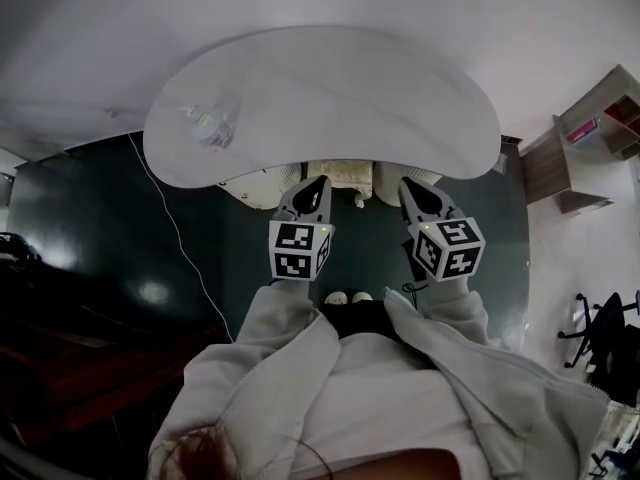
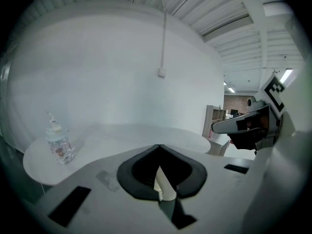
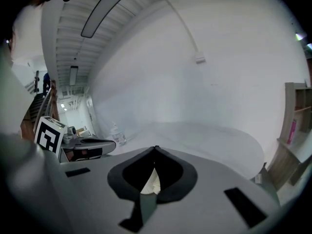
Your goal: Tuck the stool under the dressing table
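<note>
The stool is seen tucked partly beneath the white table's near edge. The left gripper and right gripper are held beside it, fingers pressed together, nothing clamped. Black-and-white square markers are carried on their cubes.

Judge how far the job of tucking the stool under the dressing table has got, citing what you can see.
Looks done: the white ribbed stool sits mostly beneath the white curved dressing table, with only its near edge showing. In hand: nothing. The left tool and right tool are both shut and empty, held clear in front of the table. Left: probably nothing, perhaps a last nudge.
</note>
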`<action>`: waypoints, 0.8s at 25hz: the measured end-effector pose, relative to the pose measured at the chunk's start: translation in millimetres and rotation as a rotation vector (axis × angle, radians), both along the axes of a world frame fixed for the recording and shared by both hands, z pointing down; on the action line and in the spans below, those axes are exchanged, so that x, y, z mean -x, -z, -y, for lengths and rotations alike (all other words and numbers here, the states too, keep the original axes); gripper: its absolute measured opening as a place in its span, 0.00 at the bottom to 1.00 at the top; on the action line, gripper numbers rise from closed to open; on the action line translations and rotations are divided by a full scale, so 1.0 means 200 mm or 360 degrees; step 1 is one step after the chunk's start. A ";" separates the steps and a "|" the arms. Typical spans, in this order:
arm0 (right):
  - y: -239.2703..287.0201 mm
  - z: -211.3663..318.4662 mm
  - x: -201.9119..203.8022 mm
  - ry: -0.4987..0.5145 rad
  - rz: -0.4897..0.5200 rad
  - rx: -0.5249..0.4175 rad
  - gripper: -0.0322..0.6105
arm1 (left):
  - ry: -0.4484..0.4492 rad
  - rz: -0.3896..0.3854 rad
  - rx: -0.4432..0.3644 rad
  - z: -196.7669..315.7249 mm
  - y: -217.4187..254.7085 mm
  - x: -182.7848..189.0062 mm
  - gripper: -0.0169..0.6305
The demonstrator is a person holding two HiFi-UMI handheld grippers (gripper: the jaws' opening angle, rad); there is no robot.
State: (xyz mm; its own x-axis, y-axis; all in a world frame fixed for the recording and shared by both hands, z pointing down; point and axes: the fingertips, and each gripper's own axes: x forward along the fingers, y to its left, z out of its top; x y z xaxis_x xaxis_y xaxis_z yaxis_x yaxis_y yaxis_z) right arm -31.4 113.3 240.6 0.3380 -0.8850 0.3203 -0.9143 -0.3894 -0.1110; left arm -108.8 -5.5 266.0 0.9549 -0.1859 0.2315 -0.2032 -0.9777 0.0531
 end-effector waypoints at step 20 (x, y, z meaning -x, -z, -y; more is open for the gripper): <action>0.17 -0.28 -0.02 -0.0323 -0.0272 -0.0078 0.13 | 0.0037 -0.0178 -0.0012 0.04 0.21 0.26 0.05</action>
